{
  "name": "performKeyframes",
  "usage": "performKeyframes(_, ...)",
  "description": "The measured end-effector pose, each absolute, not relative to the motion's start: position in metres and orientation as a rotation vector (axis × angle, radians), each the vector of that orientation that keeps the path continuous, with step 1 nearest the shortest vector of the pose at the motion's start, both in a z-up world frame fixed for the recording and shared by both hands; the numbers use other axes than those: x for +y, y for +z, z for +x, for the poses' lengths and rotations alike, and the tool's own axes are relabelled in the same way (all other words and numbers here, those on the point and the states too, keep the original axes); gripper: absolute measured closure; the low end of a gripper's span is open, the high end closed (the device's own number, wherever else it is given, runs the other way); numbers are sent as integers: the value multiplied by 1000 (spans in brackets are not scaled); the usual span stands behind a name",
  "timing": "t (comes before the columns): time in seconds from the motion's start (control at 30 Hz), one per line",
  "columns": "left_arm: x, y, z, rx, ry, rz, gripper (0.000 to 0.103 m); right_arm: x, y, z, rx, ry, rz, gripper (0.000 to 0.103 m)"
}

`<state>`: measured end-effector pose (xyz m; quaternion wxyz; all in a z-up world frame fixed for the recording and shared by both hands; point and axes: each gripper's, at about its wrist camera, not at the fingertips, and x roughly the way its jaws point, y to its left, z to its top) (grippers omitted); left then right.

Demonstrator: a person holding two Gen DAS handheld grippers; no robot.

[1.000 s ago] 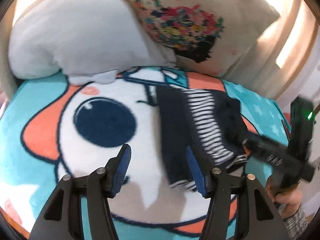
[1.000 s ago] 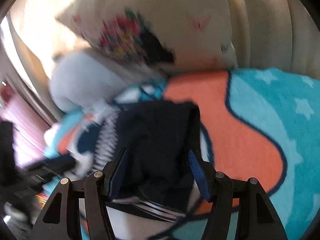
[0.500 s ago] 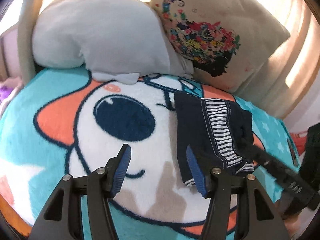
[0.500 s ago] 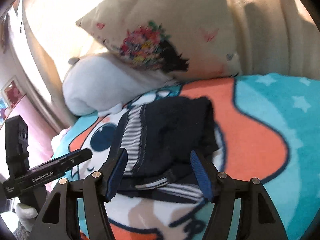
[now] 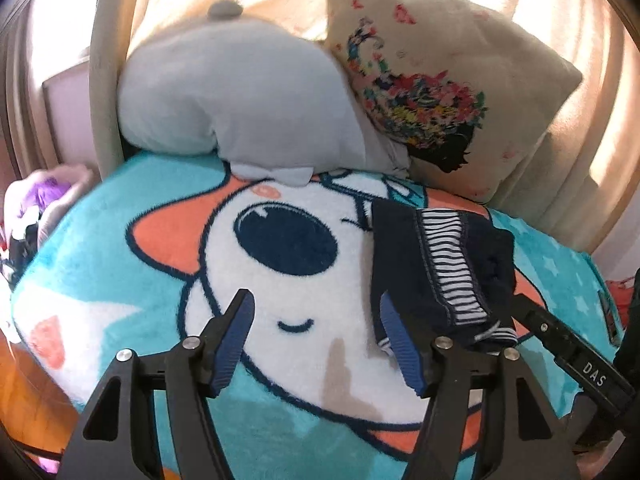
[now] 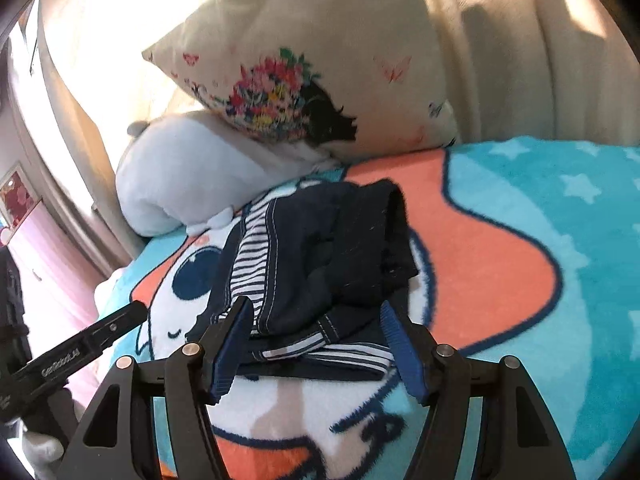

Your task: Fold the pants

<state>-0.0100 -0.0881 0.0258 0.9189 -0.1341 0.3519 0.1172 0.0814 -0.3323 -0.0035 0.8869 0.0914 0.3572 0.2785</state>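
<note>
On the cartoon blanket [image 5: 120,240], the pants [image 6: 320,264] lie in a folded bundle below the flowered pillow [image 5: 440,92]. I've drawn both grippers back: left [image 5: 316,344] and right [image 6: 316,344] gape wide, empty. Folding looks finished.

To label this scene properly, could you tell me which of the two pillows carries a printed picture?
The cream pillow on the right: it shows a colourful floral print with a black silhouette. The grey pillow beside it is plain.
</note>
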Motion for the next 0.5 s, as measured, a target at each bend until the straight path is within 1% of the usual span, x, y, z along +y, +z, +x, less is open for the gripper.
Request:
performKeyframes(0.1,-99,32,-15,712,227,-247,37,-335,0,75,722,558,188,32)
performKeyframes(0.37,-121,50,-33,651,276,-161,19,-337,1,64,719,545,165,31)
performKeyframes(0.5,-121,54,-37,644,288,-162,18,-334,3,58,713,551,142,31)
